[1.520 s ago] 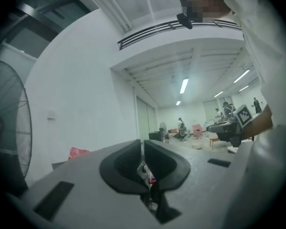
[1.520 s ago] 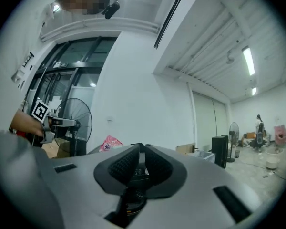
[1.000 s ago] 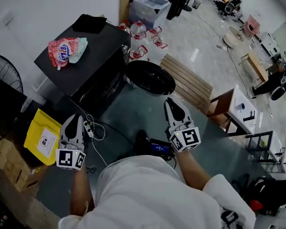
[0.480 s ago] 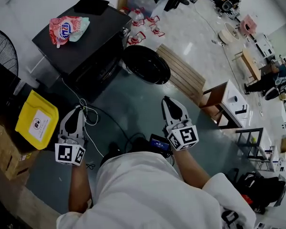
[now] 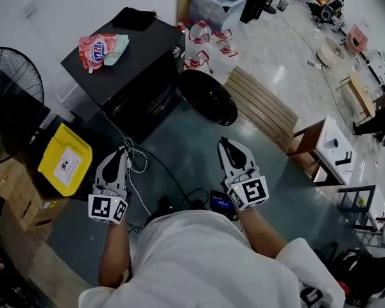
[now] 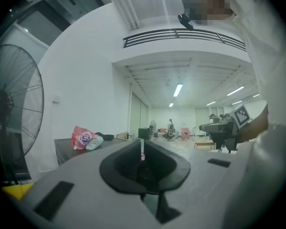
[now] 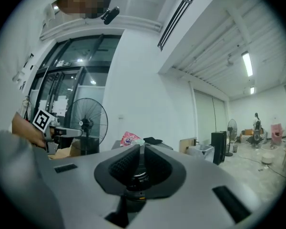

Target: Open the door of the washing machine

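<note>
Washing machine: the black washing machine (image 5: 125,63) is standing against the white wall at the upper left of the head view, with a pink bag (image 5: 101,49) lying on its top.
Door: it cannot be made out for certain; a round black shape (image 5: 208,96) is sitting just beside the machine's front, and whether it is the door swung out or a tub cannot be told.
Left gripper: the left gripper (image 5: 120,153) is being held level, jaws closed on nothing, well apart from the machine, over a white cable (image 5: 136,160).
Right gripper: the right gripper (image 5: 226,142) is being held level, jaws together and empty, near the round shape but not touching it.
Step in hand: judged as the approach; nothing is being gripped.
Next move: 1 gripper probably needs carrying to the machine's front and its jaws parting for the door's edge.
Change: against the frame 1 second earlier, both grippers are being seen further along, and the left one is now clear of the yellow box (image 5: 64,159); both pairs of jaws are being kept closed.
</note>
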{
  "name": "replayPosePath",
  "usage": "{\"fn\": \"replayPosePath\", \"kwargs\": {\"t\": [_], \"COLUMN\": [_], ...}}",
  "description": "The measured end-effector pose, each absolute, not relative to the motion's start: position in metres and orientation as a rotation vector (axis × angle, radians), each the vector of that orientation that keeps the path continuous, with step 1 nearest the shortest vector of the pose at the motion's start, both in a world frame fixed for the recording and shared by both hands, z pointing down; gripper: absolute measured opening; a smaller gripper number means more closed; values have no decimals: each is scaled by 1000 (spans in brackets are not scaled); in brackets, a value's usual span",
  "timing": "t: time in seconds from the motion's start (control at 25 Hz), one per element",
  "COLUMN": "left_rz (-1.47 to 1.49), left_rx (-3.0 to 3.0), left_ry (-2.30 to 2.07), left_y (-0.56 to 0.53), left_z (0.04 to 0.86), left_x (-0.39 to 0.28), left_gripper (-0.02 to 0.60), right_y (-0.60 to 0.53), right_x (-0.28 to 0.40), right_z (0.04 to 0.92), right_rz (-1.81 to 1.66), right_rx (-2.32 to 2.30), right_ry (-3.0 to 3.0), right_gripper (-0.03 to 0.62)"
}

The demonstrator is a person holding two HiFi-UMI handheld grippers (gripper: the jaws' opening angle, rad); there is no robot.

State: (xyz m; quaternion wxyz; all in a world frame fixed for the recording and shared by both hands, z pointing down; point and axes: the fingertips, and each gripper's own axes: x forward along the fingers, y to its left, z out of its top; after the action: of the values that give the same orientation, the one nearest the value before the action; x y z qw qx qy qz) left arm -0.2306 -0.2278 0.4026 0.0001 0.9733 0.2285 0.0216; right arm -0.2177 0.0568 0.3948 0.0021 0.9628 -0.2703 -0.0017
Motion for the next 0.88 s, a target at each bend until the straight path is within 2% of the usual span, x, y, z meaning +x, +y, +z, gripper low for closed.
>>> {"fn": "replayPosePath", "kwargs": {"t": [0.48, 0.88], "left_rz": [191, 153], "left_rx": [3112, 3110], "left_ry": [564, 650], "left_y": [-202, -214], "left_z": [415, 416], "left_x": [-265, -234], "left_gripper": [29, 29], "right_y": [80, 69], "right_x": [-221, -203], "right_z": [434, 431], "right_rz": [61, 91], "right_rx": [3044, 3082], "right_ry": [-980, -898], "right_gripper": [51, 50]}}
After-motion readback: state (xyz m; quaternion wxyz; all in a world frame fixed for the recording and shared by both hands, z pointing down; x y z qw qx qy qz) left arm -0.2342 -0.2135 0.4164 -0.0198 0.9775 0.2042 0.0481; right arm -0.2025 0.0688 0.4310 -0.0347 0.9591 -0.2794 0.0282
